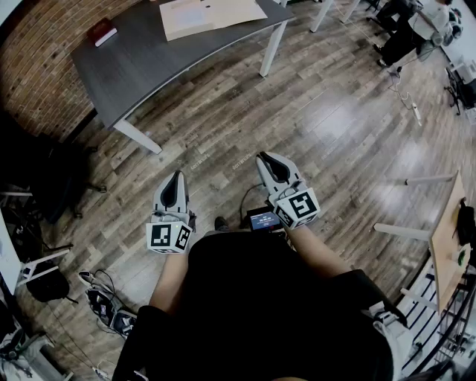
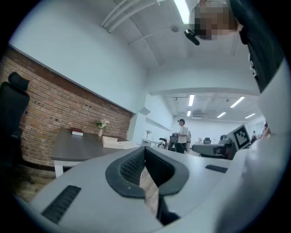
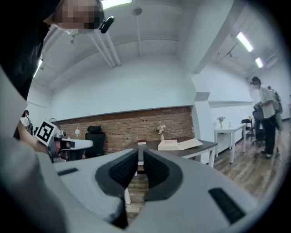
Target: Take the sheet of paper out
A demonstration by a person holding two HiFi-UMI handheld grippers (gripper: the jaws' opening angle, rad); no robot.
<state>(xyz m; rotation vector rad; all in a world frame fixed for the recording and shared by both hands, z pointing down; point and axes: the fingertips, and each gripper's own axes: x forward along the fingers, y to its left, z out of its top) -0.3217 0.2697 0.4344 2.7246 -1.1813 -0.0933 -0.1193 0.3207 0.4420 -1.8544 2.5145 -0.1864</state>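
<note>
Brown wood floor lies far below me in the head view, and I hold both grippers out level over it. My left gripper and my right gripper are side by side, a bit apart, and both are empty. A small screen sits just by my right hand. Well ahead stands a grey table next to a brick wall. A tan folder lies on the table's end away from the wall, with the pale paper at its left part. I cannot tell if the paper is on it or in it. A red book lies at the other end. Both grippers are well apart from all of that. In the left gripper view my fingers are closed tip to tip with nothing in them. Past them I see the table, the folder, a little vase and, far off, a person standing. In the right gripper view my fingers are narrow, with only a thin slit between them and nothing inside. The table stands behind that slit, the folder on it to the right, and a black chair is at the left by the wall.
</note>
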